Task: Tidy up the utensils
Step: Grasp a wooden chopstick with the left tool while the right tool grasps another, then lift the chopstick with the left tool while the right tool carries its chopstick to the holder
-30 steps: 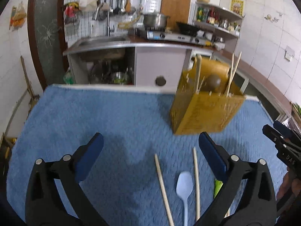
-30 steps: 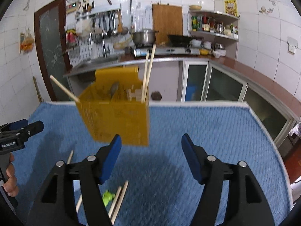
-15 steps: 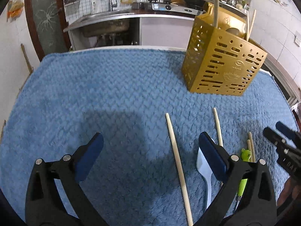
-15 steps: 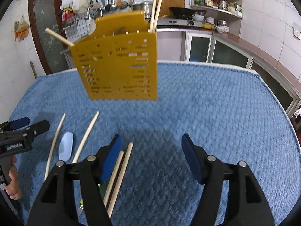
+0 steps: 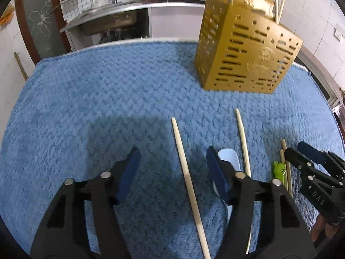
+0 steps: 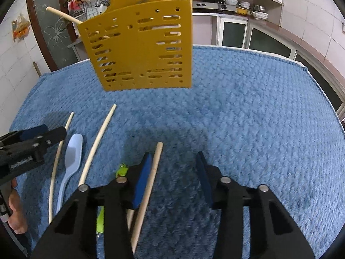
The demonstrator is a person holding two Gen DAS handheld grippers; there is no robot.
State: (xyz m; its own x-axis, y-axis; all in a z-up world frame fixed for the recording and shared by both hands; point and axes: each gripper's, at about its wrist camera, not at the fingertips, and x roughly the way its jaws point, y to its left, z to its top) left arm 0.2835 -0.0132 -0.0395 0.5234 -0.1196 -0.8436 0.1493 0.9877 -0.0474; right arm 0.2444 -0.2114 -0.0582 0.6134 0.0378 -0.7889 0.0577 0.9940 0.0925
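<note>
A yellow perforated utensil holder [image 5: 245,51] [image 6: 142,47] stands on the blue mat with several chopsticks in it. Loose chopsticks lie in front of it. My left gripper [image 5: 172,161] is open low over the mat, with one chopstick [image 5: 187,177] lying between its fingers. A light blue spoon [image 5: 228,157] [image 6: 72,157] lies by its right finger. My right gripper [image 6: 172,168] is open, with a thicker chopstick [image 6: 148,185] beside its left finger. A green-topped utensil [image 6: 121,170] [image 5: 279,168] lies under that finger.
The blue mat [image 6: 258,118] covers the whole table. More chopsticks [image 6: 97,142] [image 5: 243,142] lie between the two grippers. Behind the table are a sink counter [image 5: 120,15], a stove and shelves.
Both grippers have dropped closer to the mat and tilted down. The left one now straddles a chopstick; the right one has come up against the thicker chopstick. Both jaws stay open, slightly narrower.
</note>
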